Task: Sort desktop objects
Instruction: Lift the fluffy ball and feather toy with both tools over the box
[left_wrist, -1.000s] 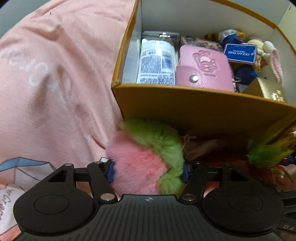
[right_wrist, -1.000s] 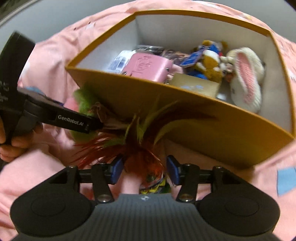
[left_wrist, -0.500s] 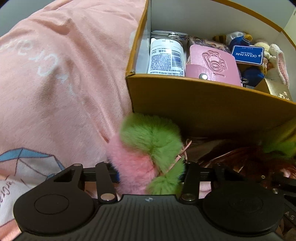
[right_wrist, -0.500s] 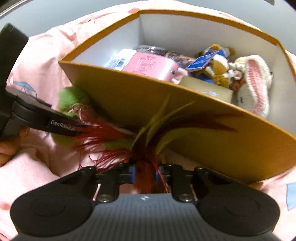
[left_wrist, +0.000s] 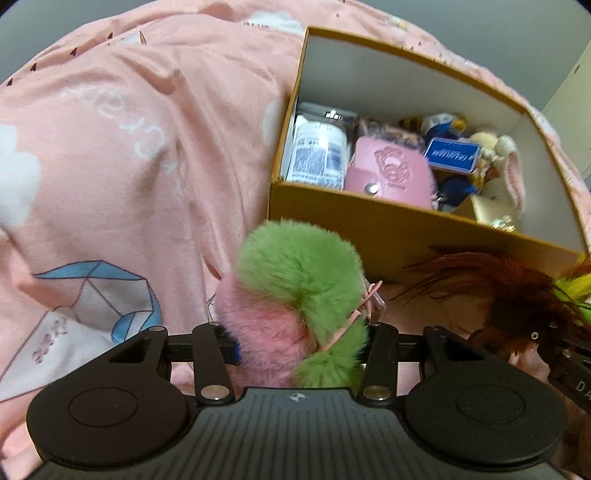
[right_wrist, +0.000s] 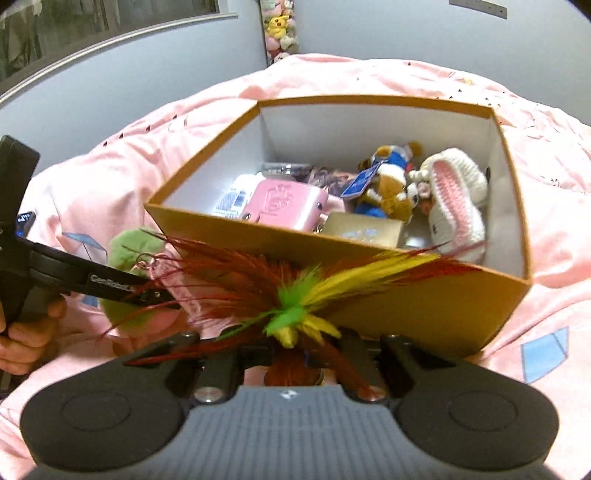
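The left hand-held gripper is clamped on a fluffy pink-and-green fur pompom, its two fingers pressing into the fur on either side. From the left wrist view, the pompom sits at 6 o'clock of the mustard-yellow cardboard box, just in front of its near wall.

The right hand-held gripper is closed tight on the base of a feather ornament of dark red, yellow and green plumes. The plumes fan out across the box's near wall, toward 12 and 2 o'clock from the jaws.

Inside the box, seen from the right wrist view, lie a pink embossed leather pouch with a metal snap, a white bottle with a printed label at its 9 o'clock, a small gold box at its 4 o'clock, a brown-and-blue plush figure with a blue tag, and a white crocheted bunny with pink ears at the far right.

The box rests on a pink printed fabric cover. A person's hand holds the left tool's handle at 9 o'clock in the right wrist view.
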